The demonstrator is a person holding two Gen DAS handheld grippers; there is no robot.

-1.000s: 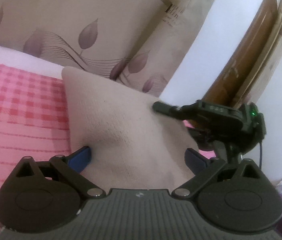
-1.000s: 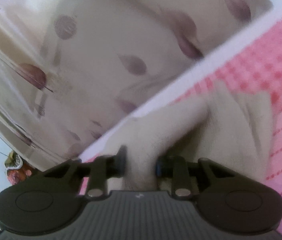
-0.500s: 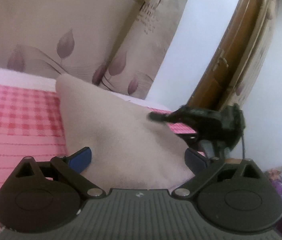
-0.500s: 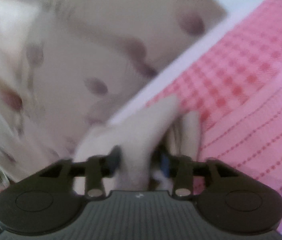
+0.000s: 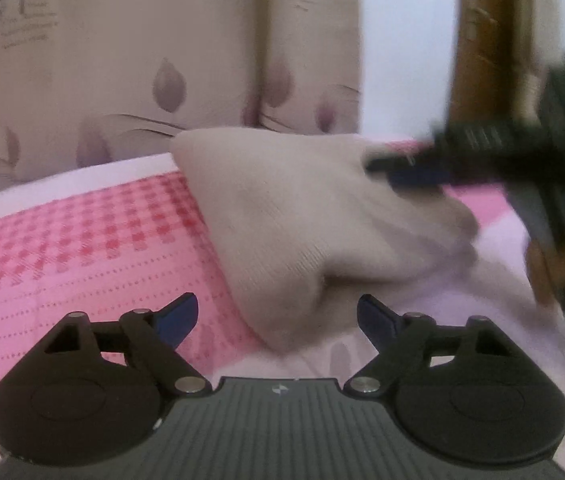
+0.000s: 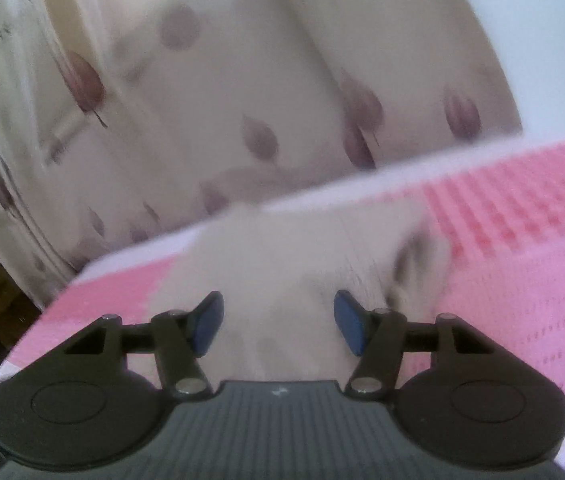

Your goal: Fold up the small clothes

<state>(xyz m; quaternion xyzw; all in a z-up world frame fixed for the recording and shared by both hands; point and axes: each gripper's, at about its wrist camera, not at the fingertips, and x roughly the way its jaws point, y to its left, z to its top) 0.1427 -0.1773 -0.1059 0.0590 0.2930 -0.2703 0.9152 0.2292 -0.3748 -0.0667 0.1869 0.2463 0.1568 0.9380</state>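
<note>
Directly ahead of the left gripper point(image 5: 276, 316), between its spread blue pads point(image 5: 176, 316) and not gripped: the near folded corner of a beige knit garment point(image 5: 282, 216), lying on the pink checked bedcover point(image 5: 82, 248). Jaws released, wide apart, no cloth pinched. Garment's long axis judged to run from that near corner away toward the far edge of the bed, where its far corner nearly meets the white border by the leaf-print curtain point(image 5: 162, 60). Right gripper point(image 5: 406, 170) seen blurred at the garment's right side, over its upper layer; contact there cannot be told. From the right wrist view: right gripper point(image 6: 278, 326) likewise released, blue pads point(image 6: 348, 326) apart with pale cloth point(image 6: 302, 256) between them, apparently ungrasped; heavy blur noted. Judgement: both claws equally near, one at each end of the near edge; left one squarely aligned on the corner. Next pinch requires only closing on cloth already centred; risk of catching the bedcover underneath.
</note>
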